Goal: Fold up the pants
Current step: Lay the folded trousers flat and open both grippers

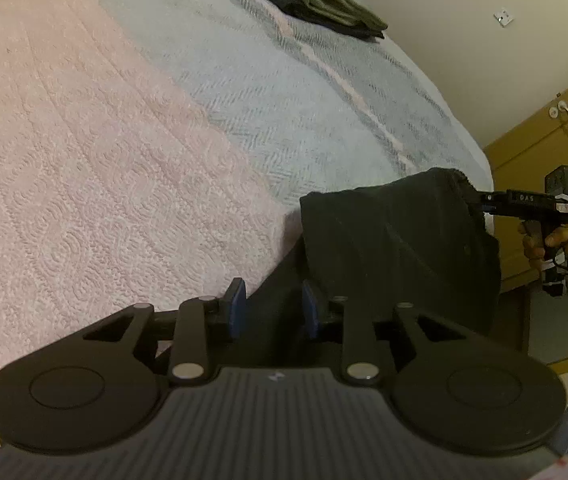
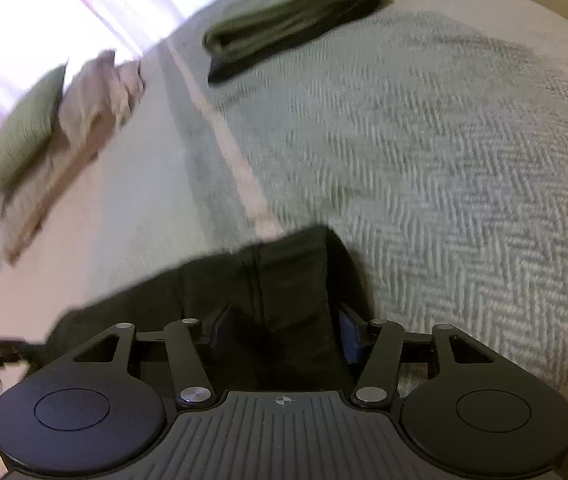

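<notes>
Black pants (image 1: 396, 248) hang in a bunch over the near edge of the bed, held up between both grippers. In the left wrist view my left gripper (image 1: 273, 309) has its blue pads (image 1: 237, 308) closed on a lower fold of the dark cloth. The right gripper (image 1: 482, 202) comes in from the right, held by a hand (image 1: 544, 240), and pinches the upper right corner of the pants. In the right wrist view the pants (image 2: 259, 276) run between the right gripper (image 2: 287, 334) pads in a thick bundle with a seam down the middle.
The bed carries a pink quilt (image 1: 83, 160) and a grey herringbone blanket (image 2: 444, 160). A folded stack of olive and dark clothes (image 2: 292, 20) lies at its far end. Pillows (image 2: 23, 132) lean at the head. A wooden door (image 1: 556, 140) stands beyond the bed's corner.
</notes>
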`<state>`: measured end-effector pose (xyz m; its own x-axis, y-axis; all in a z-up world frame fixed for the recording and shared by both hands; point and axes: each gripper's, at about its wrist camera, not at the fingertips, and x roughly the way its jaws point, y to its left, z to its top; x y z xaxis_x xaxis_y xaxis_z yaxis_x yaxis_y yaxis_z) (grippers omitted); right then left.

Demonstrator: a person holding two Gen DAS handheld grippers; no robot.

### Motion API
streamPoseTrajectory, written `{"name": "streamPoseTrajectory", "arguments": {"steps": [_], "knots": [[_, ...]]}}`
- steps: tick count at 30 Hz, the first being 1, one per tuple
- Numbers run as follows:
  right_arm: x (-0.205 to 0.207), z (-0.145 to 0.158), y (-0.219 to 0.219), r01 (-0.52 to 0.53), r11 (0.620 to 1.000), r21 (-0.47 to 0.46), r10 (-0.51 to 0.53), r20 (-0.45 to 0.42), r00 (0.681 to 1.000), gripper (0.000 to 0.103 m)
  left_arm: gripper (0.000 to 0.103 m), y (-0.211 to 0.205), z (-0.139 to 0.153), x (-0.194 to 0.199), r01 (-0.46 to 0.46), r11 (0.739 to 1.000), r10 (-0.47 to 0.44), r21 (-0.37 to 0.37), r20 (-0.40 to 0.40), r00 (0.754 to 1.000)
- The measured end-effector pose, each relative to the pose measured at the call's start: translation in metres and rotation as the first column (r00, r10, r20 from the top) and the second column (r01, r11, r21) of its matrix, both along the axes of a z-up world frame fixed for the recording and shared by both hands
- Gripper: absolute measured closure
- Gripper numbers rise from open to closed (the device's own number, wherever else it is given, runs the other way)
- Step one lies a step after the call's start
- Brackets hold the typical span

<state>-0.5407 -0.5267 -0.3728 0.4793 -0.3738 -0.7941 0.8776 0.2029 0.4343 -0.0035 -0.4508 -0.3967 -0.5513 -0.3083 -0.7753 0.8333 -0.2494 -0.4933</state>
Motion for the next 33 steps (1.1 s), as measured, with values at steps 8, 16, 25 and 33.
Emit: {"name": "streamPoseTrajectory", "arguments": {"steps": [8,16,25,33], "knots": [[0.02,0.006,0.019,-0.13,0.982,-0.137,0.107,-0.165,0.981,0.093,0.103,0.009,0.002,-0.022,0.032,0.993,-0.018,-0.11,0.128,0.992],[0.025,-0.006,0.024,0.023,0.994,-0.103,-0.052,-0.286,0.957,0.082,0.103,0.021,-0.003,-0.001,-0.194,0.973,0.227,-0.125,0.361,0.905],[0.049,0.043,0.062,-0.097,0.962,-0.255,-0.011,-0.394,0.919,0.075,0.095,0.09,0.036,0.012,-0.394,0.904,0.427,-0.165,0.351,0.833],[0.037,0.045,0.084,0.011,0.975,-0.223,-0.118,-0.472,0.874,0.075,0.093,0.138,0.043,0.029,-0.448,0.883,0.457,-0.137,0.461,0.761]]}}
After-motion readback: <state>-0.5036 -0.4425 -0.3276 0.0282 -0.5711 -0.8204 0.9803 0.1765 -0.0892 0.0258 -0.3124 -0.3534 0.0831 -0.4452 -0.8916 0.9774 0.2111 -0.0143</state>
